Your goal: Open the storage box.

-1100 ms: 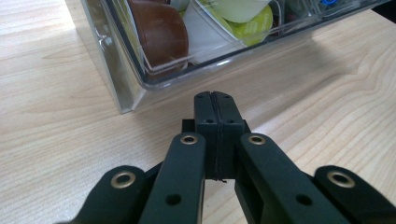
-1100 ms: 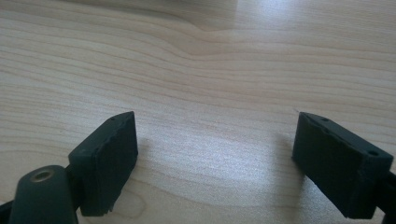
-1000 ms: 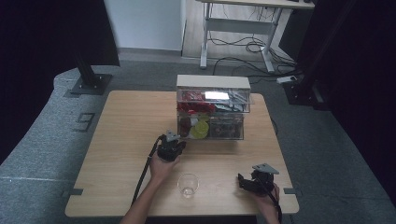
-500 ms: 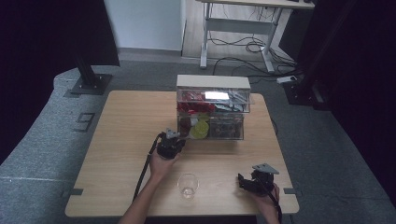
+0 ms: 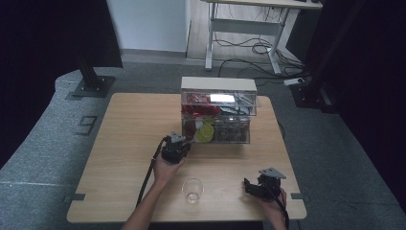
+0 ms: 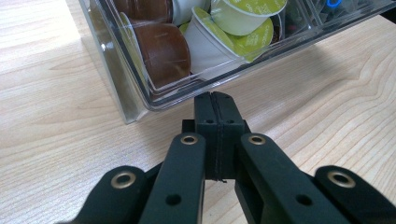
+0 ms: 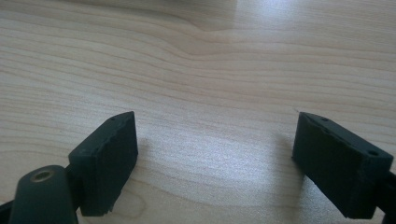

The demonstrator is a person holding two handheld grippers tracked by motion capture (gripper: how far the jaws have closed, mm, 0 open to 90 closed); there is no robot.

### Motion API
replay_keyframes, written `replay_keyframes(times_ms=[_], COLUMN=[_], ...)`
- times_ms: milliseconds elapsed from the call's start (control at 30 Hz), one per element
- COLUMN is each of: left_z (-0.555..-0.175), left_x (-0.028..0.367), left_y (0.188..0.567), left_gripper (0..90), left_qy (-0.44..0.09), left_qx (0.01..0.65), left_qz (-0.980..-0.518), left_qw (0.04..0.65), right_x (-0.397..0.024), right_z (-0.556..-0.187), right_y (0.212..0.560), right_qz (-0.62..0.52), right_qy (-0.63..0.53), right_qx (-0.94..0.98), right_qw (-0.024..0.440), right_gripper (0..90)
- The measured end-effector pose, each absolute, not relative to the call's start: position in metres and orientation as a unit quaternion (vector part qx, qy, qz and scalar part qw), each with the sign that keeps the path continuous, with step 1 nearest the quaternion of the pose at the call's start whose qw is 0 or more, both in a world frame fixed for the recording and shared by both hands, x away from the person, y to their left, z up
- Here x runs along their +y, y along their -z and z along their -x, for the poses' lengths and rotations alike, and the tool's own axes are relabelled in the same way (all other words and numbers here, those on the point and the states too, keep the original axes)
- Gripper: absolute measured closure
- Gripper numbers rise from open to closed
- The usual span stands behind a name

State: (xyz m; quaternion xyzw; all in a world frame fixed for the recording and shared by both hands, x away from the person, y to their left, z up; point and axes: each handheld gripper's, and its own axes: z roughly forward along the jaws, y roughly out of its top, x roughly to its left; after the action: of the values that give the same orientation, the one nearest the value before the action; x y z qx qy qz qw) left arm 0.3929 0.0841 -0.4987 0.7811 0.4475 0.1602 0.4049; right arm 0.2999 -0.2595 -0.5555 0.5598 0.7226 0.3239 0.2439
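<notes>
Two grippers idling: left gripper (image 6: 215, 109) pinched empty at drawer (image 6: 154, 100) lip, right gripper (image 7: 215, 154) gaping at 4 o'clock; risking shoving drawer shut, missing capsules (image 6: 163, 53)

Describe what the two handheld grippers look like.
Both are black. The left gripper has two flat jaw pads on arms with brass-ringed screw holes, and a black cable trailing back along the forearm. The right gripper has blocky, slant-cut pads and a grey three-cornered plate on top.
</notes>
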Motion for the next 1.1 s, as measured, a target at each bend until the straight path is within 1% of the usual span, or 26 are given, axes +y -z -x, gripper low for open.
replay_keyframes(times_ms=[333, 467, 1100], left_z=[-0.388, -0.386, -0.388], left_x=[0.085, 0.085, 0.087], left_y=[0.492, 0.482, 0.455], left_gripper=[90.0, 90.0, 90.0], left_qy=[-0.166, -0.176, -0.187], left_qx=[0.446, 0.442, 0.434], left_qz=[-0.775, -0.769, -0.767], left_qw=[0.416, 0.427, 0.435], right_x=[-0.260, -0.260, -0.260], right_z=[-0.300, -0.300, -0.300], right_y=[0.555, 0.555, 0.555], right_qz=[-0.559, -0.560, -0.560], right_qy=[-0.324, -0.324, -0.324], right_qx=[0.723, 0.723, 0.722], right_qw=[0.244, 0.245, 0.245], right_gripper=[14.6, 14.7, 15.1])
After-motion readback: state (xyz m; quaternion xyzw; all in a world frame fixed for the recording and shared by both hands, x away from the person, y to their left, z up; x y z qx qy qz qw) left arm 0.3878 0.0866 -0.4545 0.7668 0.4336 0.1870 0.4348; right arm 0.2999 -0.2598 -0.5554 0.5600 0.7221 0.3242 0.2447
